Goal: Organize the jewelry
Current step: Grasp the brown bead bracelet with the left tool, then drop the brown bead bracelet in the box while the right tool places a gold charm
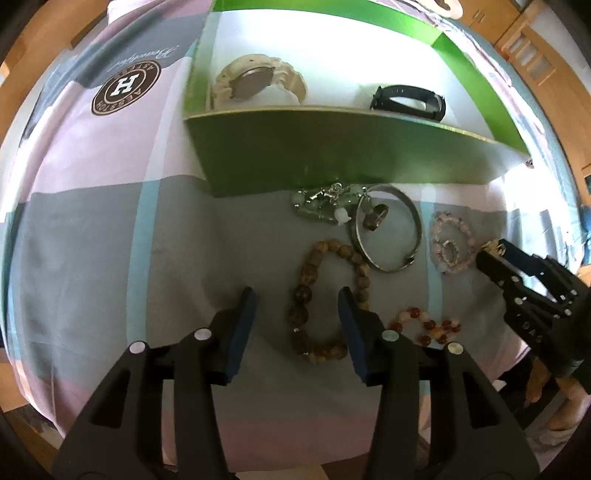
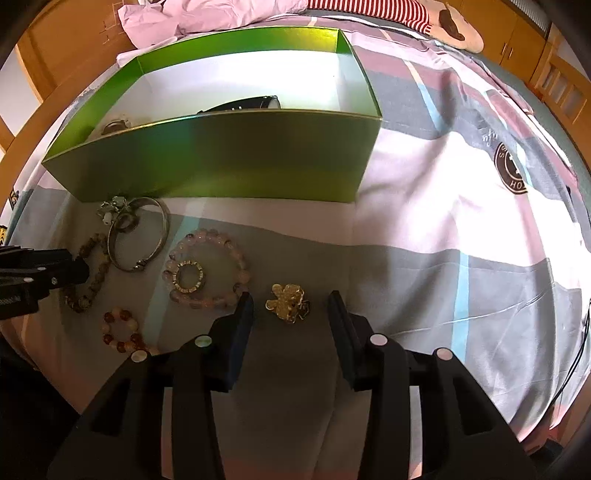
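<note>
A green box [image 1: 332, 158] [image 2: 221, 155] stands on the bed and holds a cream watch [image 1: 258, 79] and a black band [image 1: 410, 101]. In front of it lie a brown wooden bead bracelet [image 1: 317, 291] [image 2: 88, 273], a silver bangle [image 1: 388, 229] [image 2: 140, 232], a charm cluster [image 1: 325, 203], a pink bead bracelet [image 1: 452, 240] [image 2: 207, 269] with a gold ring [image 2: 189, 275] inside, a red-orange bead bracelet [image 1: 424, 325] [image 2: 122, 330] and a gold brooch [image 2: 288, 302]. My left gripper [image 1: 297, 299] is open around the brown bracelet. My right gripper [image 2: 290, 301] is open around the gold brooch.
The bed has a pink, grey and blue patchwork sheet [image 2: 443, 229] with a brown round logo [image 1: 125, 86]. A wooden bed frame [image 2: 554, 74] runs along the right. Crumpled pink bedding [image 2: 207, 14] and a striped plush [image 2: 406, 14] lie behind the box.
</note>
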